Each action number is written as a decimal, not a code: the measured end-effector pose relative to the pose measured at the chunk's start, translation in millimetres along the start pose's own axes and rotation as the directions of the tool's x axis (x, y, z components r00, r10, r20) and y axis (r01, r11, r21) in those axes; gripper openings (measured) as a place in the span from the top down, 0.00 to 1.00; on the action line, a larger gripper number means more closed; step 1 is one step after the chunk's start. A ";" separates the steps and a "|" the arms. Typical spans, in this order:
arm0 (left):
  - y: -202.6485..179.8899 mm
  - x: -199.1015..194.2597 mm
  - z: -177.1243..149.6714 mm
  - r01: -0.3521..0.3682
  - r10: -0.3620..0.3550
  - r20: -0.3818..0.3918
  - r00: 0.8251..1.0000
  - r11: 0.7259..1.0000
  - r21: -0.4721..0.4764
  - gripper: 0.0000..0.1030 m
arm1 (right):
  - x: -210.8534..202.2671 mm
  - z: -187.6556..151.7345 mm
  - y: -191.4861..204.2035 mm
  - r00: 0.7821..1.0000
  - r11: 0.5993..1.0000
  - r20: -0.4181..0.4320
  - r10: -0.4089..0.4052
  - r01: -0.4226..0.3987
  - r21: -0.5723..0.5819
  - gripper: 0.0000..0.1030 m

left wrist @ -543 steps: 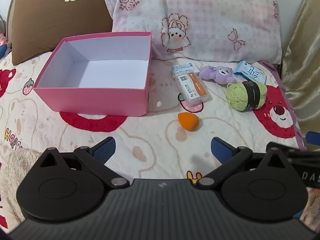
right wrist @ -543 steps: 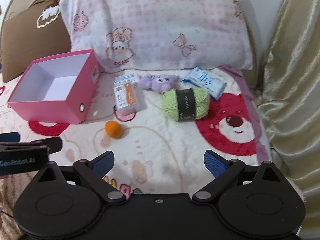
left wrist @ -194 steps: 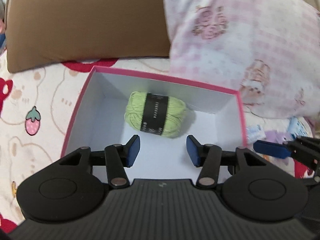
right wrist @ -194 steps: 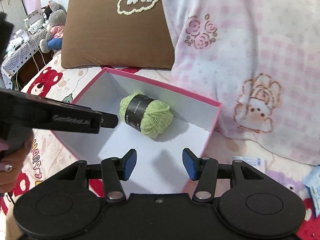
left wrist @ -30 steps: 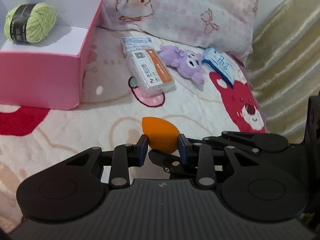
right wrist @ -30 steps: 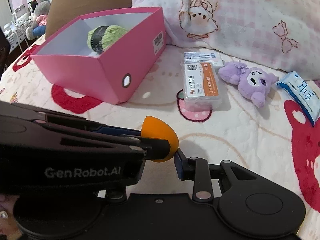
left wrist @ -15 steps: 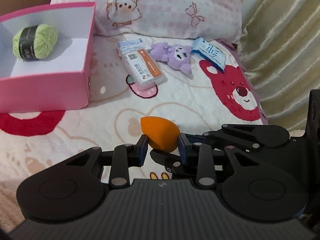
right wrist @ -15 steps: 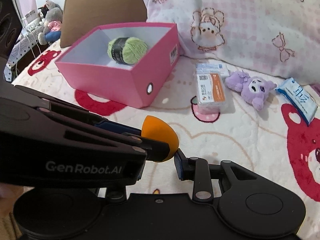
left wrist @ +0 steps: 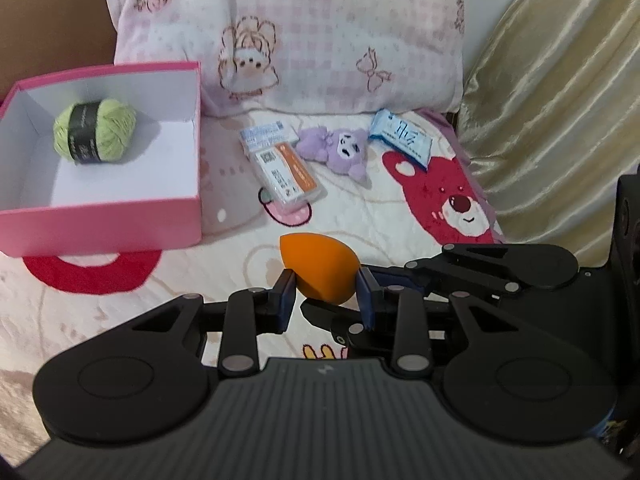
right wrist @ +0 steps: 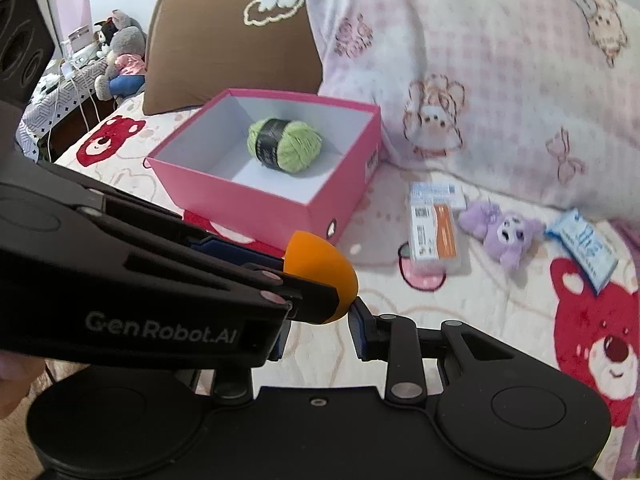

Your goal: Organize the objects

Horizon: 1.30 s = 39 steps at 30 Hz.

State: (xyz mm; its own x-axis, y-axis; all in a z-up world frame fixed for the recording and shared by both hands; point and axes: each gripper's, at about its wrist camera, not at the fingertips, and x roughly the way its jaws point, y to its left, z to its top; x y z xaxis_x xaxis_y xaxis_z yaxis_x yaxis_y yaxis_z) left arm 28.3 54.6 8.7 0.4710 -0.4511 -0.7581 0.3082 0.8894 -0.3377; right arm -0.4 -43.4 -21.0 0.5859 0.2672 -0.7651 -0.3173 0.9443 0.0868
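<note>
An orange egg-shaped sponge (left wrist: 318, 268) hangs above the bedspread, held from two sides. My left gripper (left wrist: 325, 294) is shut on it, with a blue pad pressing each flank. My right gripper (right wrist: 318, 336) comes in from the right and is shut on the same sponge (right wrist: 320, 268). Its right pad touches the sponge's lower edge, and its left pad is hidden behind the left gripper's arm. The pink box (left wrist: 100, 224) stands to the left with a green yarn ball (left wrist: 95, 132) inside; in the right wrist view the box (right wrist: 240, 196) lies beyond the sponge.
On the bedspread right of the box lie an orange-and-white packet (left wrist: 286, 174), a purple plush (left wrist: 340, 150) and a blue tissue pack (left wrist: 401, 138). A pink pillow (left wrist: 320, 32) and a brown cushion (right wrist: 228, 40) close off the back. Gold fabric (left wrist: 560, 100) hangs along the right.
Both grippers have risen together with the orange sponge still between them. The bedspread has dropped away, and more of the box's inside now shows.
</note>
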 end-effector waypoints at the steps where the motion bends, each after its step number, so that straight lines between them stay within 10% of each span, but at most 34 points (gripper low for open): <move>1: 0.1 -4.4 1.3 -0.001 0.000 0.009 1.000 1.000 0.005 0.70 | -2.8 2.6 2.3 1.000 1.000 0.008 -0.001 0.001 -0.004 0.66; 21: 32.8 -47.0 50.8 -0.033 0.025 0.191 0.981 0.999 0.038 0.71 | -8.0 66.8 20.1 0.981 0.995 0.192 0.016 0.003 -0.099 0.65; 39: 159.5 31.2 97.7 -0.063 0.078 0.070 0.994 0.978 -0.200 0.71 | 127.1 132.2 23.7 0.991 0.983 0.025 0.128 -0.124 -0.135 0.68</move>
State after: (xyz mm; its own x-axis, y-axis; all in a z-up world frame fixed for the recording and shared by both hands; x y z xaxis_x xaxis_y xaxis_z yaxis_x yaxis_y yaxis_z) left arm 172.9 175.1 -14.3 0.5507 -0.3840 -0.7411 0.1064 0.9129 -0.3940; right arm 165.0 38.3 -31.8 0.5586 0.3905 -0.7318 -0.4848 0.8695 0.0939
